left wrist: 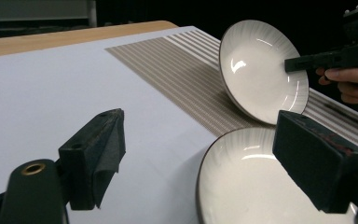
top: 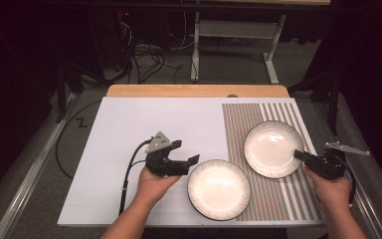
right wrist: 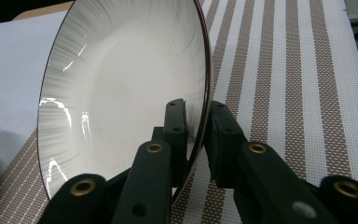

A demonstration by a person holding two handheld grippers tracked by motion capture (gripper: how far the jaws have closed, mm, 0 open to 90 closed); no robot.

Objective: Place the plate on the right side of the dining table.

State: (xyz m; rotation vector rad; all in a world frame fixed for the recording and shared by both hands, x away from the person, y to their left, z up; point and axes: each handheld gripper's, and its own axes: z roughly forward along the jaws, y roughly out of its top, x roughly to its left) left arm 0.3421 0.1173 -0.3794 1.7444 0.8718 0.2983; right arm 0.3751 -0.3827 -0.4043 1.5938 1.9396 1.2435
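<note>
Left gripper (top: 188, 152), lower centre of the high view, jaws spread wide, pointing right. Right gripper (top: 301, 155), at lower right, jaws pinched close, pointing left, gripped by hand (top: 334, 188).

Left gripper (left wrist: 196, 158) jaws spread wide, nothing between them; right jaw over rim of near plate (left wrist: 251, 186), contact unclear. Near plate lies flat on white table surface (left wrist: 51, 93). Far plate (left wrist: 261, 70) tilted, lower edge on striped mat (left wrist: 182, 79), rim pinched by right gripper (left wrist: 298, 63) in person's hand (left wrist: 354, 84). Bare wood strip (left wrist: 74, 35) behind table surface
</note>
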